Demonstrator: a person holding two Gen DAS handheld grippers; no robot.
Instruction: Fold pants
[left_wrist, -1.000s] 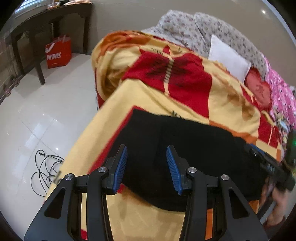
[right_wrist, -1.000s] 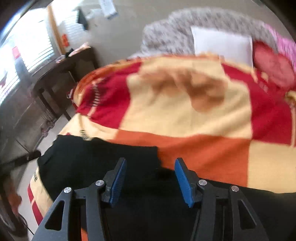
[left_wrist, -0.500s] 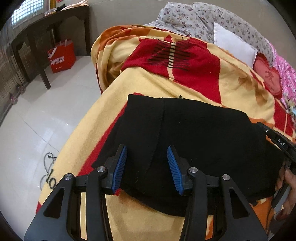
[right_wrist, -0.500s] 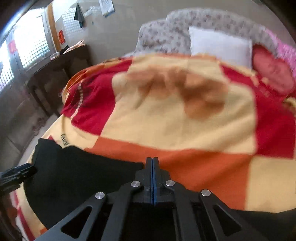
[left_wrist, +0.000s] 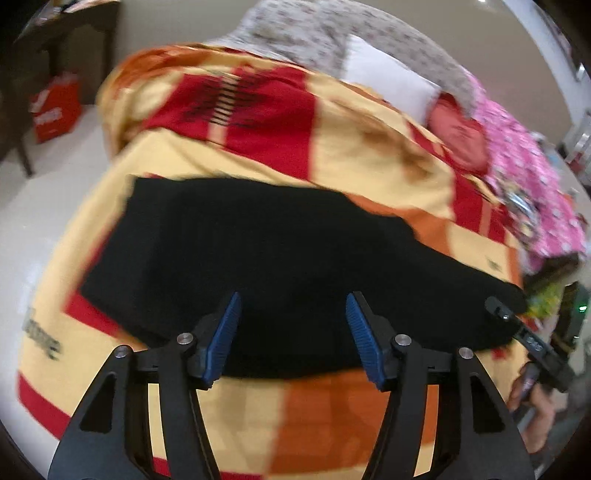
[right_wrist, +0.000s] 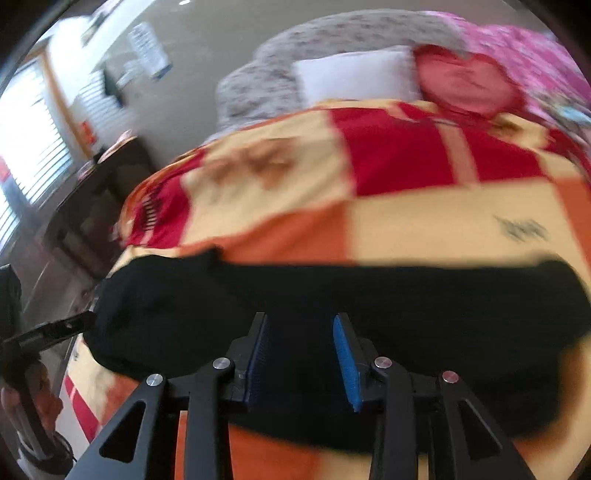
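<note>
Black pants (left_wrist: 288, 251) lie flat across the near part of a bed, on a red, yellow and orange blanket (left_wrist: 332, 155). They also show in the right wrist view (right_wrist: 369, 302). My left gripper (left_wrist: 293, 334) is open and empty, hovering over the near edge of the pants. My right gripper (right_wrist: 301, 354) is open and empty, just above the pants' near edge. The right gripper also shows at the right edge of the left wrist view (left_wrist: 532, 343), by the pants' right end. The left gripper shows at the left of the right wrist view (right_wrist: 55, 328).
A white pillow (left_wrist: 388, 81), a red cushion (left_wrist: 461, 136) and a pink cover (left_wrist: 532, 177) lie at the head of the bed. A dark wooden table (left_wrist: 44, 55) and a red bag (left_wrist: 55, 110) stand on the white floor to the left.
My right gripper was shut half a second ago and is open now. Both views have shifted right along the pants. The left gripper stays open.
</note>
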